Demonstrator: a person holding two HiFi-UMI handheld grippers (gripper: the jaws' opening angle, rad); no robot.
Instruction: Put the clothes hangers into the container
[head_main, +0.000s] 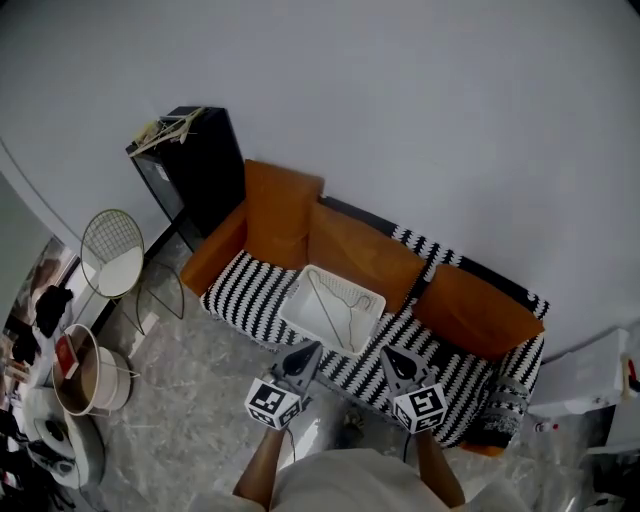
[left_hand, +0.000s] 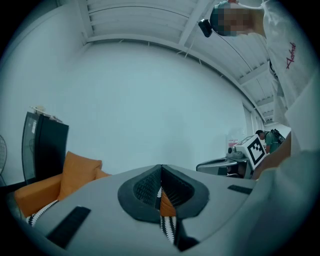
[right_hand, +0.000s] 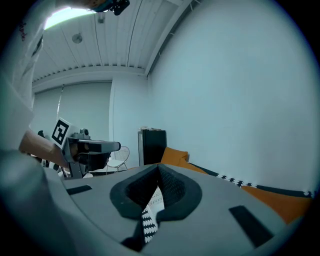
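Note:
A white slatted container (head_main: 300, 304) sits on the striped sofa seat, with pale clothes hangers (head_main: 338, 312) lying inside it. More pale hangers (head_main: 168, 129) rest on top of a black cabinet at the far left. My left gripper (head_main: 308, 349) hovers just in front of the container's near edge, shut and empty. My right gripper (head_main: 389, 355) hangs beside it, to the right, also shut with nothing held. In the left gripper view the jaws (left_hand: 161, 168) meet at the tips. The right gripper view shows its jaws (right_hand: 159, 167) closed the same way.
The sofa (head_main: 250, 285) has orange cushions (head_main: 472, 310) along its back, against a white wall. A black cabinet (head_main: 200, 175) stands at its left end. A white wire chair (head_main: 112, 252) and a round basket (head_main: 88, 375) stand on the marble floor at the left.

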